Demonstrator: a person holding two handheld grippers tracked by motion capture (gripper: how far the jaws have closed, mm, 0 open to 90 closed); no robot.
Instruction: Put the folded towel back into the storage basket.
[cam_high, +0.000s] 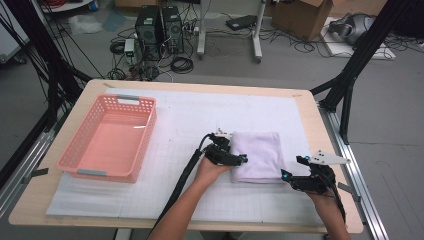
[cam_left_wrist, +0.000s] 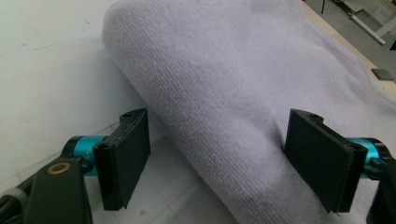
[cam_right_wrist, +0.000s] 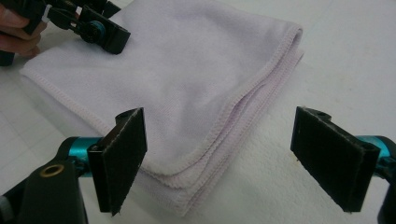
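On folded towel (cam_high: 257, 155), no readable writing

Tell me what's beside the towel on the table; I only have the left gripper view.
Observer: A pink basket sits to the left of the folded towel, apart from it.
Operator: Report the basket's contents.
Observer: It looks empty inside.
Operator: Say where the right gripper is.
Observer: The right gripper sits open at the towel's near right corner, with the stitched corner between its jaws but not pinched.
Operator: Check my own gripper from above.
Observer: The left gripper is at the towel's left folded edge, jaws open.
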